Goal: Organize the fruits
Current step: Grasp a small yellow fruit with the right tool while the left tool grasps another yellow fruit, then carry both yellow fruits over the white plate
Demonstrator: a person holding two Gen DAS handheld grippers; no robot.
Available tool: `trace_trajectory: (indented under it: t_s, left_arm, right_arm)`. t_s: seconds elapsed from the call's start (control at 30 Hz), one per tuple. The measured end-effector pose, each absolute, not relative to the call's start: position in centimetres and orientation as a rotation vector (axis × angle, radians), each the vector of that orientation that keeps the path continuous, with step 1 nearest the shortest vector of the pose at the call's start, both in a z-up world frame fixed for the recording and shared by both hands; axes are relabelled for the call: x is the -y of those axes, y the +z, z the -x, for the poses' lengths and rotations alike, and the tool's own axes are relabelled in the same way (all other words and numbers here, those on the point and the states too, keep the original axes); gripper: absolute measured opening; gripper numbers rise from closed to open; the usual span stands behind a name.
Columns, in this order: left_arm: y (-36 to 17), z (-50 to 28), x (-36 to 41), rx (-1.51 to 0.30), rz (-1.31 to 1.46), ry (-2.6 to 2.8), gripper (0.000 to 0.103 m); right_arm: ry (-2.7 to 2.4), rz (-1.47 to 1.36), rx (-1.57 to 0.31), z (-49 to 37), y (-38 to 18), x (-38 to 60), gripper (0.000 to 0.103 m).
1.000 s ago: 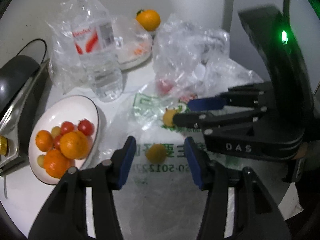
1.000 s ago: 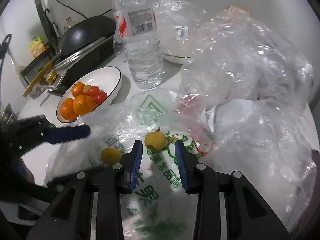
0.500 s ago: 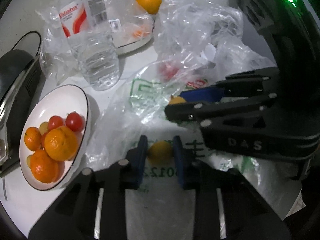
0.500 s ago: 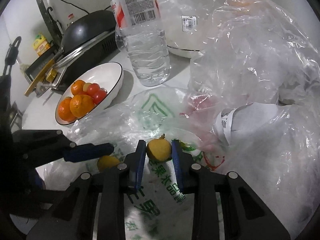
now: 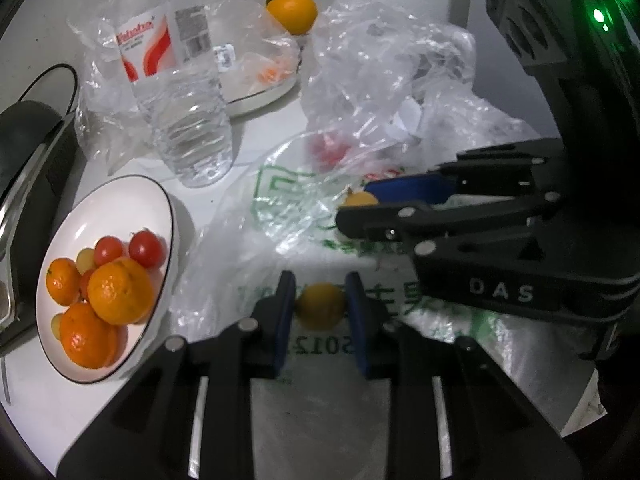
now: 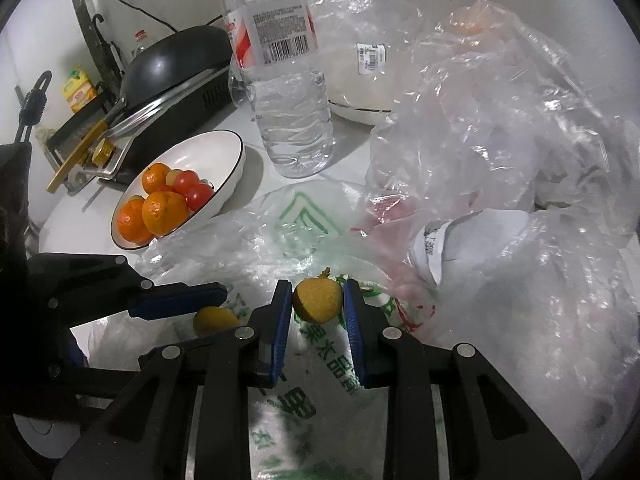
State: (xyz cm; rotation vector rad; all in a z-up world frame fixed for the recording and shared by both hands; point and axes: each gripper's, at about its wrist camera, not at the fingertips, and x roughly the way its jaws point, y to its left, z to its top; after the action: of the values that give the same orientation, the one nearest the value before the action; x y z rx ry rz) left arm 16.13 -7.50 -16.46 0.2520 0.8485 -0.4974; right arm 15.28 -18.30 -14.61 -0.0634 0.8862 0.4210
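Home kitchen tabletop

A black pan (image 6: 172, 66) on a cooker sits far left of the right gripper (image 6: 318, 304); a white bowl (image 6: 218, 152) of fruit, a water bottle (image 6: 288, 80) and crumpled grocery bags (image 6: 500, 128) crowd the white tabletop (image 5: 264, 132) ahead.

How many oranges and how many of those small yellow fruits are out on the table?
Oranges: 4 (3 in the bowl, 1 at the back)
Yellow fruits: 2
Total: 6
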Motion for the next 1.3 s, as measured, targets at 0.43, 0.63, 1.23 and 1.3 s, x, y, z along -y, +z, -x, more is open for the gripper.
trace_trajectory:
  t_s: [0.43,0.63,1.23,1.3]
  left_arm:
    - [-13.6,-13.2,4.9,-0.784,-0.185,-0.512,0.026]
    - [-12.1,-12.1,2.8,-0.737,-0.163,-0.492,0.026]
    - [-8.5,-10.8,-4.7,-0.585,-0.125,-0.378,0.026]
    - [-8.1,-11.0,-5.5,-0.57,-0.117,-0.37,0.026]
  right_arm:
    - [0.369,0.098,-0.831,-12.2,-12.2,17.5,0.028]
    - [0.353,0.115,-0.801,-10.9,-10.8,16.6,0.028]
    - [0.377,0.16,-0.734,-9.9,-8.2,10.9,0.028]
    - [0.383,0.165,-0.725,-9.9,-7.8,10.2,0.028]
